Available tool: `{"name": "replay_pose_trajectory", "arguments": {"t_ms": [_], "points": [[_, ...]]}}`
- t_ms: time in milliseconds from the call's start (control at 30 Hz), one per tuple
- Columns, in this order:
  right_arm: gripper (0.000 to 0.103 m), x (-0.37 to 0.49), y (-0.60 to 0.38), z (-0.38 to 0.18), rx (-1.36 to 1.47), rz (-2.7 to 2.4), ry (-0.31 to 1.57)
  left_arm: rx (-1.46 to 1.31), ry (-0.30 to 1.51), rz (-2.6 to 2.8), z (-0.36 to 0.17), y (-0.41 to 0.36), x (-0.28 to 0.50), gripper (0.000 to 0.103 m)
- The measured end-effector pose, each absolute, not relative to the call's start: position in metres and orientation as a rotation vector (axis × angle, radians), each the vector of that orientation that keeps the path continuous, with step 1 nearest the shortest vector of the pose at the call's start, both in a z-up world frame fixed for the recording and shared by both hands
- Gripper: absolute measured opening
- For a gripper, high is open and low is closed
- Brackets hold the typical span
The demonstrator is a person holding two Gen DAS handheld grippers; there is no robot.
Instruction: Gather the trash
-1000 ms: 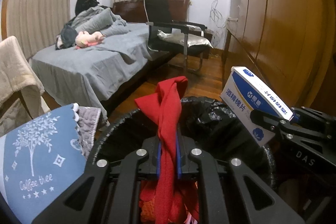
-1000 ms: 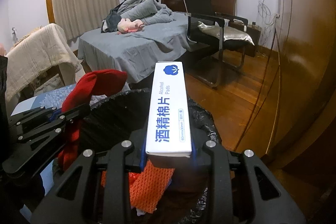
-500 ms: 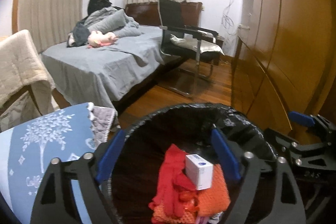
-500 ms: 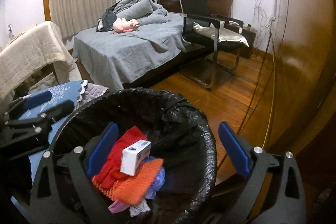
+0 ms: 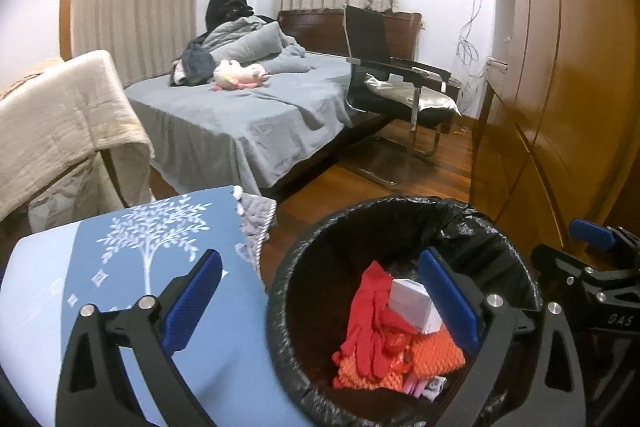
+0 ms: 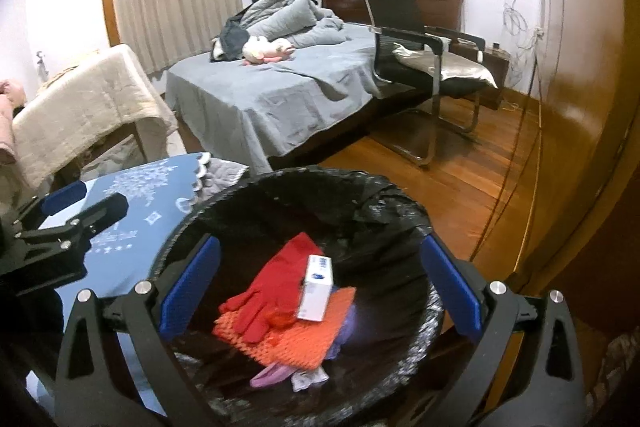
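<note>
Bedroom floorboards of glossy brown wood run past a bed draped in a grey sheet (image 6: 280,95) and a black cantilever chair with a silver cushion (image 6: 432,63). Beside the desk covered in a blue cloth printed with a white tree (image 5: 152,251) stands the round bin lined with a crinkled black plastic bag (image 6: 400,211). The left tongs (image 5: 320,295) hang spread wide and empty, one blue pad over the cloth, the other over the bin. The right tongs (image 6: 318,287) are likewise parted and hold nothing, straddling the bin mouth. Inside lie a limp red knitted glove (image 6: 276,287), a stiff white-and-blue cardboard box (image 6: 316,287) leaning on it, a coarse orange mesh cloth (image 6: 296,339) beneath, and some pale lilac scraps at the bottom. Both drops look finished, so the step in hand is judged to be pulling back to look for more rubbish: lift each tool straight up, clear of the thin liner so a finger cannot snag and drag it off the rim, then swing towards the desk.
</note>
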State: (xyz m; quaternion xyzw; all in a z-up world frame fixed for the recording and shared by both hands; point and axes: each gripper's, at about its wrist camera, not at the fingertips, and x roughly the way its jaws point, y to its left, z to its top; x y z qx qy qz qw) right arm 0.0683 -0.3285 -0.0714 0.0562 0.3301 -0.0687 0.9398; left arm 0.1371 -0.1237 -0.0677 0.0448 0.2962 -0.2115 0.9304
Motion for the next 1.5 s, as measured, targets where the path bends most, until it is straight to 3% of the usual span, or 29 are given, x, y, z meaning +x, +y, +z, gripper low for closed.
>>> {"name": "replay_pose_trajectory", "arguments": {"t_ms": [767,1500], "points": [[0.098,0.032,-0.261,-0.008,0.059,0.002,0.598,0.073,0.528,-0.341,-0.017,-0.066,0.068,0.097],[0.098,0.027,-0.239,0.006,0.034,0.022,0.559,0.053,0.479,-0.305,0.003,-0.043,0.049,0.097]]}}
